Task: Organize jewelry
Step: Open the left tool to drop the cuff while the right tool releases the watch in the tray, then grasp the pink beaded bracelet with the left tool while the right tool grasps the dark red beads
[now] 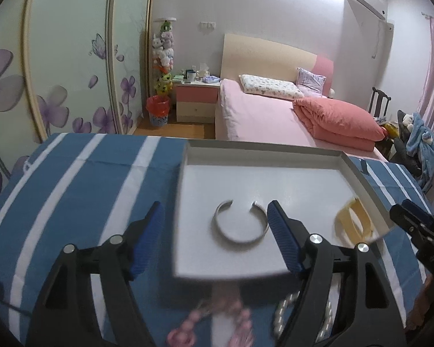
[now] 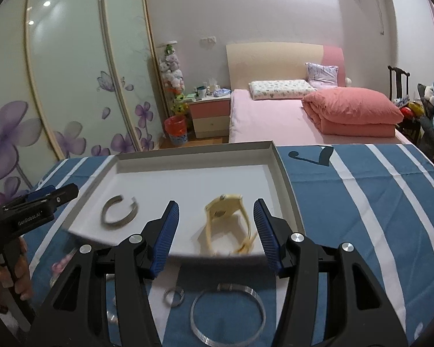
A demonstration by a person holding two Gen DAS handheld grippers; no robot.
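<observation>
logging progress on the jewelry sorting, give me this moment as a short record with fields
surface: blue and white striped cloth
tray: shallow white tray on the cloth
in tray: open silver cuff bracelet; cream wristwatch
outside tray, near edge: clear bangle, small silver ring, pink bead piece, pearl strand
left gripper: open, holding nothing, cuff bracelet ahead between its fingers
right gripper: open, holding nothing, wristwatch ahead between its fingers

Blue striped cloth (image 2: 361,202) over tabletop; beyond its far edge pink bed (image 1: 260,118), folded quilt (image 1: 338,118), nightstand (image 1: 196,101), red-lined bin (image 1: 158,110), floral wardrobe doors (image 1: 72,66).
</observation>
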